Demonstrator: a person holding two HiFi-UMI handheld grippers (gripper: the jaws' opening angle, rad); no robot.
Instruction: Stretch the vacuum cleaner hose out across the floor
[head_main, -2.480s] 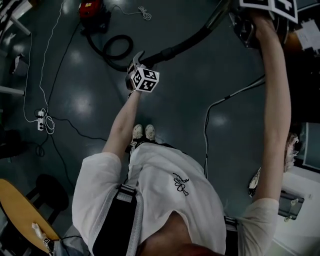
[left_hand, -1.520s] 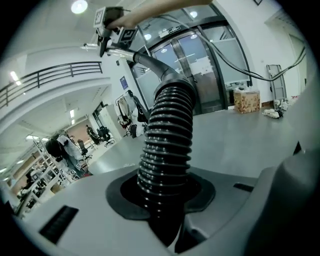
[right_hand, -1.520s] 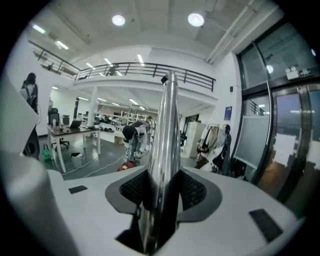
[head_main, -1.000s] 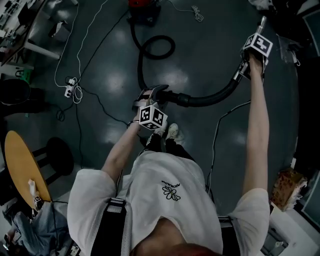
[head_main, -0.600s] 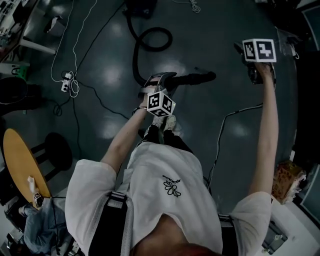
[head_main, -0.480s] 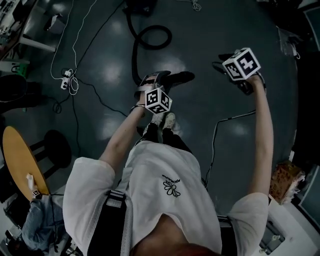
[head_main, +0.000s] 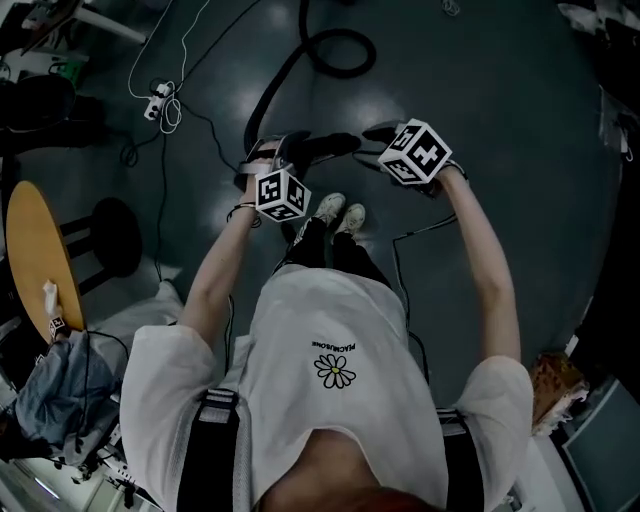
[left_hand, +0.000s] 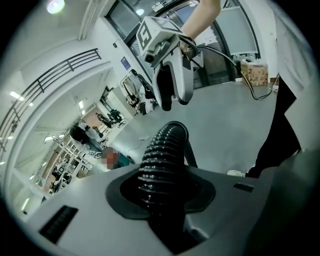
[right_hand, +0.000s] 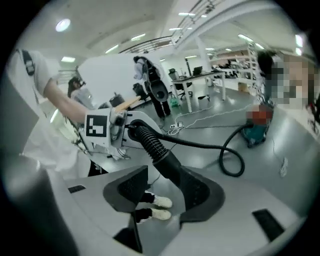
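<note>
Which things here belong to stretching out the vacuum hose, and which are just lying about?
Job in hand: hose; left gripper clamped on it; right gripper, open around its end cuff.
Lying about: power strip; yellow table; black stool.

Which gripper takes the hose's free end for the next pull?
Likely the right gripper: its open jaws straddle the hose cuff, one pad touching; the left gripper is shut on the ribbed hose.

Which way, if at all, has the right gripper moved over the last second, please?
Yes: the right gripper has moved leftward in the head view, in towards the shoes.
</note>
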